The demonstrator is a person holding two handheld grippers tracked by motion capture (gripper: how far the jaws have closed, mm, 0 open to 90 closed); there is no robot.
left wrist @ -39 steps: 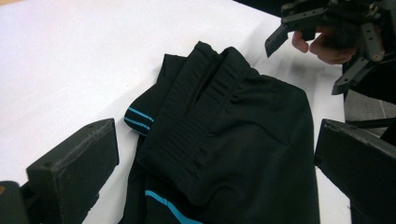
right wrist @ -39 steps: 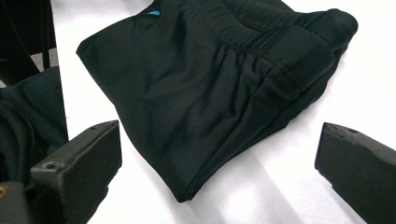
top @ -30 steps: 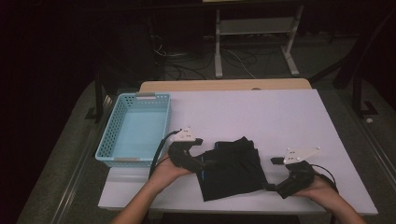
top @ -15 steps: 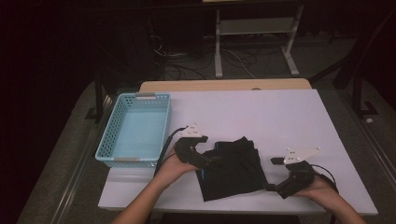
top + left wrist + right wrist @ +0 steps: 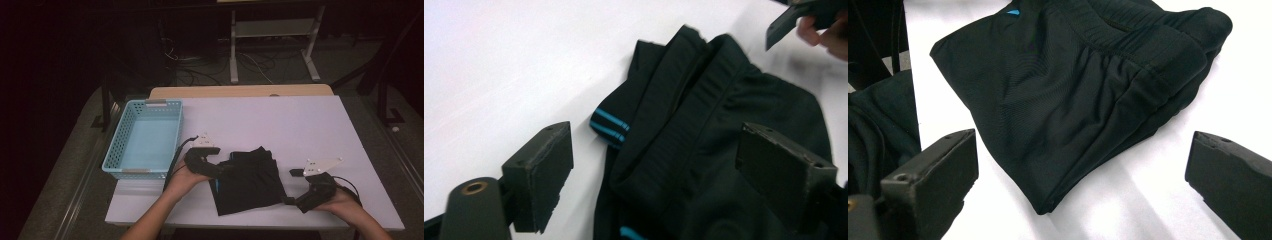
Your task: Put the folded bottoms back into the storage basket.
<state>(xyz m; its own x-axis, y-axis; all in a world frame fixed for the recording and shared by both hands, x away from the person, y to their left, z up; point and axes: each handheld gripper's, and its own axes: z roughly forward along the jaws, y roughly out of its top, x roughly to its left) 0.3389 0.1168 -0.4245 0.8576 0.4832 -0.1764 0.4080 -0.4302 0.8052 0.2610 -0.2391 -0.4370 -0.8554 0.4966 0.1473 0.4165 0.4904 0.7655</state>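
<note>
Left gripper view shows the folded black shorts (image 5: 704,165), soft, light and floppy, best pinched at the thick waistband fold between the just-narrowing, unclamped left gripper (image 5: 669,175), while the right gripper (image 5: 1083,190) gapes beside the shorts' corner.

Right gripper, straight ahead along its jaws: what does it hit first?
Most likely the folded black garment. The right gripper stands open, with the garment's near corner already between the jaws; only bare white table lies before it. Depth is uncertain.
</note>
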